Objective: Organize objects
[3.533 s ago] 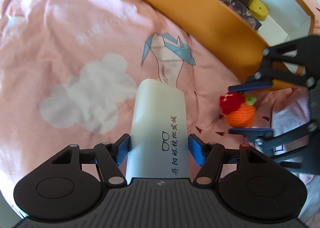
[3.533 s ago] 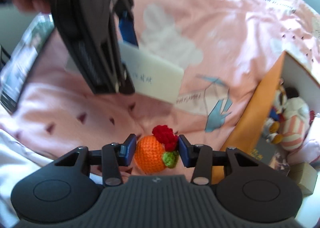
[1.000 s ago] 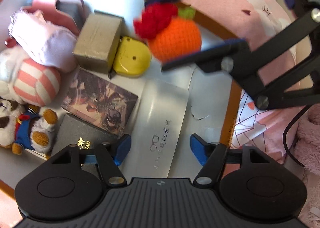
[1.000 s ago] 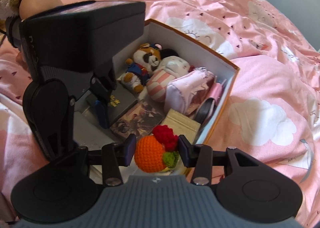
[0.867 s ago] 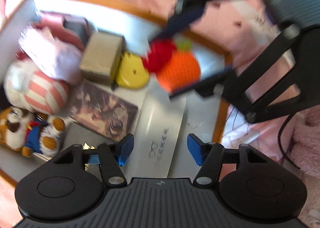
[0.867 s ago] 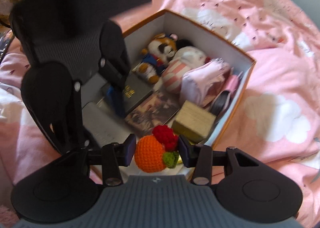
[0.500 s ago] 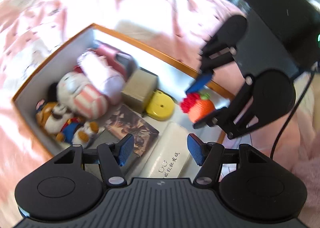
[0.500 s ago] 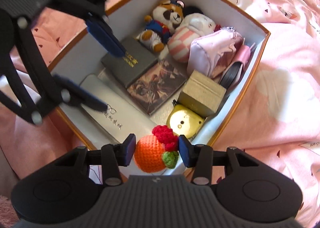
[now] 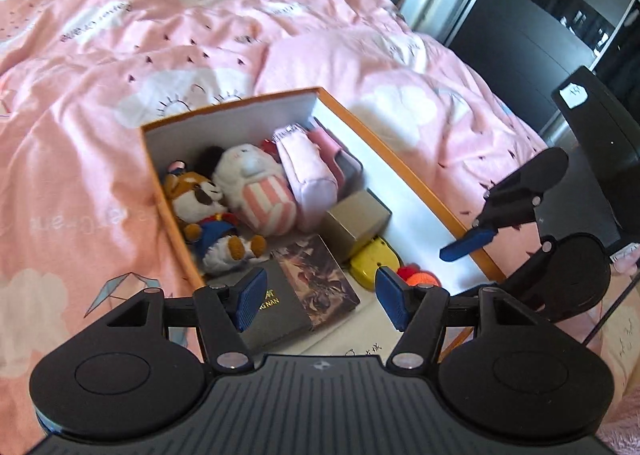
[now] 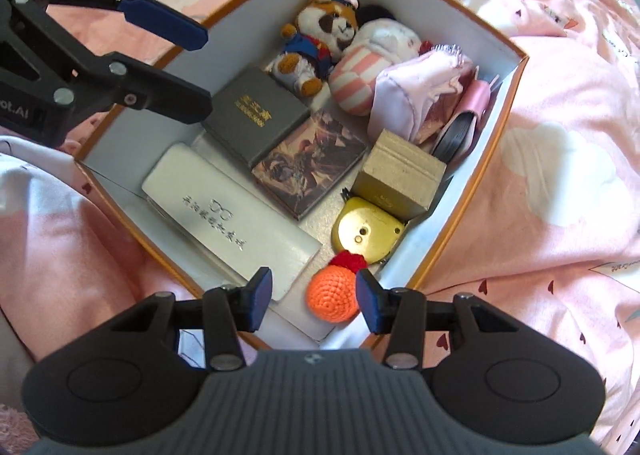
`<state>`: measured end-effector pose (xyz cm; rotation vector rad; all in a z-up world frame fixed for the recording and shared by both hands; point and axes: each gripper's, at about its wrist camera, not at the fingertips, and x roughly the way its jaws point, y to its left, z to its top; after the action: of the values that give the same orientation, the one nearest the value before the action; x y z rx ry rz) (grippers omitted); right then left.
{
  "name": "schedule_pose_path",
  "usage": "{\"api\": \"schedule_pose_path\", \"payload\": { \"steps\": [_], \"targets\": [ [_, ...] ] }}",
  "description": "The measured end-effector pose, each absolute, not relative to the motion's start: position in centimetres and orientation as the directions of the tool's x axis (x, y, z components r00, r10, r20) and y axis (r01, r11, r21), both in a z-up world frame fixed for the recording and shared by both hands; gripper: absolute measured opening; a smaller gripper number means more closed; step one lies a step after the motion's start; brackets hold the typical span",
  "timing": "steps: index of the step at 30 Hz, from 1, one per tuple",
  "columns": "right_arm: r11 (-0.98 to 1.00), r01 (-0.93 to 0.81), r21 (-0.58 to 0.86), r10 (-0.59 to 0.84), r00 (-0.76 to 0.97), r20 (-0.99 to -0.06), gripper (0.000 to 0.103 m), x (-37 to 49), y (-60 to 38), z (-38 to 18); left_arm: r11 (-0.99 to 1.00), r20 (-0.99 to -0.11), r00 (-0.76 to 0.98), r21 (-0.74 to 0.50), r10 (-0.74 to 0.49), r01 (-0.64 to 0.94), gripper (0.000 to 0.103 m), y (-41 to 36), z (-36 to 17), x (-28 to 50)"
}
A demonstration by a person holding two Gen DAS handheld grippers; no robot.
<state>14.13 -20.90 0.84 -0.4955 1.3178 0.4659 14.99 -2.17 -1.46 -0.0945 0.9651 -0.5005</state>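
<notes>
Item: orange-sided box (image 10: 472,215) with white interior, resting on a pink cloud-print bedspread (image 10: 560,115). Contents, far end to near end: fox plush in blue overalls (image 10: 320,31), pink-striped plush (image 10: 360,67), lilac pouch (image 10: 416,95), pink case (image 10: 478,97), tan block (image 10: 400,175), yellow tape measure (image 10: 366,231), dark grey box with gilt lettering (image 10: 256,111), illustrated card box (image 10: 308,163), white glasses case (image 10: 232,219), and crocheted orange ball with red tuft (image 10: 332,291). The ball now lies on the box floor in the near corner, beside the tape measure and the end of the glasses case. Right gripper (image 10: 314,301): fingers parted, blue pads standing clear on either side of the ball; a gap shows at the left pad, while contact at the right pad is hard to judge. Half a second earlier the same pads were clamped on the ball, carried above the box corner; it has since been let go. Left gripper (image 9: 318,297): fingers wide apart, nothing between them. A second ago it sat low inside the box, straddling the glasses case it had set down; it has since lifted and pulled back, so the left wrist view now takes in the whole box and the bedspread beyond. From the right wrist view it hangs over the far left rim of the box. The glasses case stays flat along the near wall, unmoved.
</notes>
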Motion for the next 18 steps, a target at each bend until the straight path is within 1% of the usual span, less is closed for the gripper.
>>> {"api": "schedule_pose_path", "payload": {
  "steps": [3,4,7,9,11,13,15,17,18],
  "targets": [
    [0.811,-0.578,-0.089,0.065,0.24,-0.968,0.05,13.3,-20.6,2.1,0.901,-0.734,0.53,-0.291,-0.425,0.32,0.078,-1.8,-0.5,13.8],
    [0.81,-0.578,-0.098,0.072,0.263,-0.962,0.054,12.9,-20.4,2.5,0.908,-0.722,0.554,-0.292,-0.415,0.3,0.079,-1.7,-0.3,13.3],
    [0.808,-0.576,-0.126,0.086,0.326,-0.941,0.055,11.8,-19.7,3.6,0.923,-0.697,0.606,-0.297,-0.384,0.244,0.08,-1.4,0.3,12.1],
    [0.816,-0.562,-0.134,0.105,0.373,-0.922,0.059,11.3,-19.3,4.4,0.932,-0.681,0.637,-0.294,-0.361,0.214,0.081,-1.3,0.6,11.2],
    [0.837,-0.533,-0.129,0.139,0.434,-0.89,0.063,10.7,-19.0,5.4,0.937,-0.66,0.668,-0.291,-0.342,0.192,0.082,-1.1,1.0,10.3],
    [0.864,-0.488,-0.125,0.164,0.507,-0.846,0.067,10.1,-18.7,6.2,0.944,-0.634,0.705,-0.277,-0.319,0.178,0.085,-0.9,1.5,9.4],
    [0.891,-0.445,-0.092,0.203,0.571,-0.795,0.07,9.6,-18.5,7.0,0.954,-0.61,0.738,-0.252,-0.288,0.163,0.086,-0.7,2.1,8.6],
    [0.916,-0.397,-0.056,0.227,0.629,-0.744,0.076,8.9,-18.4,7.5,0.964,-0.586,0.771,-0.225,-0.25,0.142,0.088,-0.4,2.8,7.9],
    [0.926,-0.373,-0.057,0.222,0.662,-0.716,0.076,8.4,-18.3,7.7,0.968,-0.57,0.789,-0.216,-0.229,0.125,0.091,-0.2,3.1,7.6]
  ]
}}
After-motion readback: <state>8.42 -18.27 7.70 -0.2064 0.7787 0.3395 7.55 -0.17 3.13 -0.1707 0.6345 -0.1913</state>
